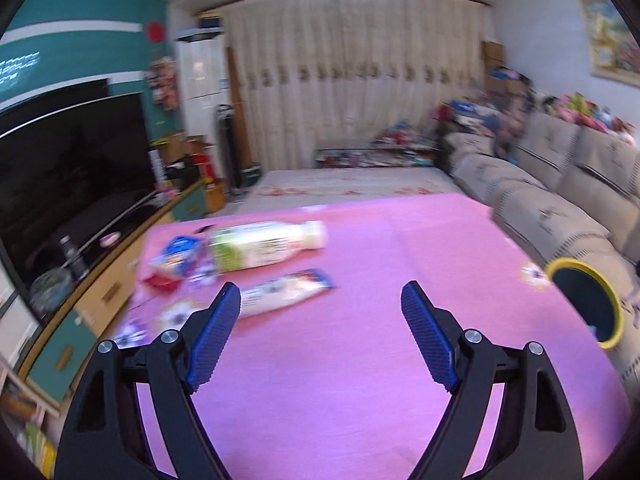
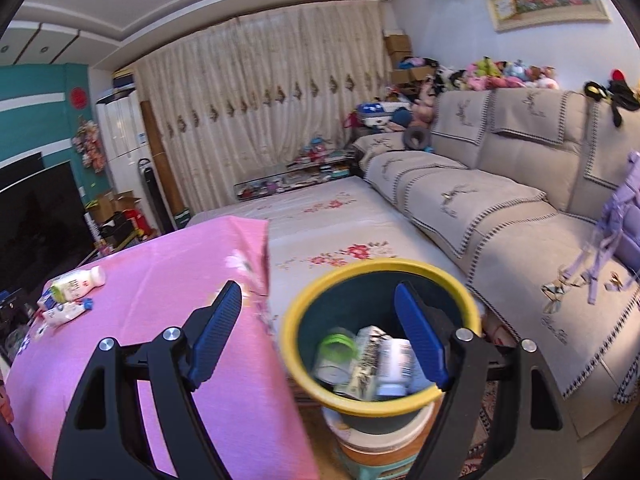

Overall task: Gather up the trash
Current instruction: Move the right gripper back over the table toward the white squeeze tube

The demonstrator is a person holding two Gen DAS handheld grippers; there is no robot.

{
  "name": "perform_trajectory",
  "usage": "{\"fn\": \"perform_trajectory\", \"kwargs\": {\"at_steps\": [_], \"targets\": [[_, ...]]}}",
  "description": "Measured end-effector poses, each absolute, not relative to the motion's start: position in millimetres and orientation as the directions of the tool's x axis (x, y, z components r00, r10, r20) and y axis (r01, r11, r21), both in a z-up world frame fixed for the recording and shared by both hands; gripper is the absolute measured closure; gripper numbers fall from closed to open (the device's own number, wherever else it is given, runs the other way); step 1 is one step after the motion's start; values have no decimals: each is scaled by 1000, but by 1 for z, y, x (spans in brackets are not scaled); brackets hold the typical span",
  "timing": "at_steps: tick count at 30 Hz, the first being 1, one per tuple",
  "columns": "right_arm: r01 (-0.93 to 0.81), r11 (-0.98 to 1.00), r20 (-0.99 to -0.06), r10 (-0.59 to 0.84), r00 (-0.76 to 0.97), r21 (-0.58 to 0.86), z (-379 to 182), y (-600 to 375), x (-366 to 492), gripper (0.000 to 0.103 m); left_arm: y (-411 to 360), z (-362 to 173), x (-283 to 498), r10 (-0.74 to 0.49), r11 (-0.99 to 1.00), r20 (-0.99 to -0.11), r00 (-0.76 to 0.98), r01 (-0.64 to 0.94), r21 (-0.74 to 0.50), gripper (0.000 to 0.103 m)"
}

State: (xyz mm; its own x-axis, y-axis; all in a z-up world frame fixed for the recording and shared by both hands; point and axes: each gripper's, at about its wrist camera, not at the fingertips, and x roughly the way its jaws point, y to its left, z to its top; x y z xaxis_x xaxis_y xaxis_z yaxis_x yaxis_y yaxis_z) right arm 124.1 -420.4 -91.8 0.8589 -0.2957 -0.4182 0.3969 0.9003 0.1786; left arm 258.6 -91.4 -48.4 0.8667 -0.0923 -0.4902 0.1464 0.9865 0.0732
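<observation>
A white plastic bottle with a green label [image 1: 264, 244] lies on its side on the pink tablecloth [image 1: 360, 340], far left. A white and blue wrapper [image 1: 284, 294] lies just in front of it, and a blue snack packet [image 1: 180, 254] sits to its left. My left gripper [image 1: 320, 300] is open and empty, hovering over the cloth just short of the wrapper. My right gripper [image 2: 318, 300] is open and empty above the yellow-rimmed dark bin [image 2: 380, 268], which holds several pieces of trash [image 2: 376, 360]. The bottle [image 2: 78, 280] and wrapper [image 2: 64, 314] also show in the right wrist view.
The bin [image 1: 588, 304] stands off the table's right edge, on stacked stools [image 2: 376, 444]. A beige sofa [image 2: 520, 208] runs along the right. A TV [image 1: 68, 176] on a low cabinet is at the left. Small flower-print scraps [image 1: 176, 316] lie near the table's left edge.
</observation>
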Motion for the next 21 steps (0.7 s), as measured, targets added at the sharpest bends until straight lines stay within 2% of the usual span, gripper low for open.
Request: {"fn": "perform_trajectory", "kwargs": {"at_steps": [5, 10, 21], "targets": [[294, 942, -404, -208, 891, 163, -77, -383, 152, 26, -16, -62, 257, 15, 999, -461, 887, 9, 49, 21], [157, 976, -429, -78, 900, 154, -67, -341, 189, 25, 28, -81, 260, 51, 999, -487, 872, -46, 23, 21], [-154, 980, -500, 199, 843, 130, -48, -230, 261, 25, 27, -97, 256, 18, 999, -516, 857, -42, -34, 21]]}}
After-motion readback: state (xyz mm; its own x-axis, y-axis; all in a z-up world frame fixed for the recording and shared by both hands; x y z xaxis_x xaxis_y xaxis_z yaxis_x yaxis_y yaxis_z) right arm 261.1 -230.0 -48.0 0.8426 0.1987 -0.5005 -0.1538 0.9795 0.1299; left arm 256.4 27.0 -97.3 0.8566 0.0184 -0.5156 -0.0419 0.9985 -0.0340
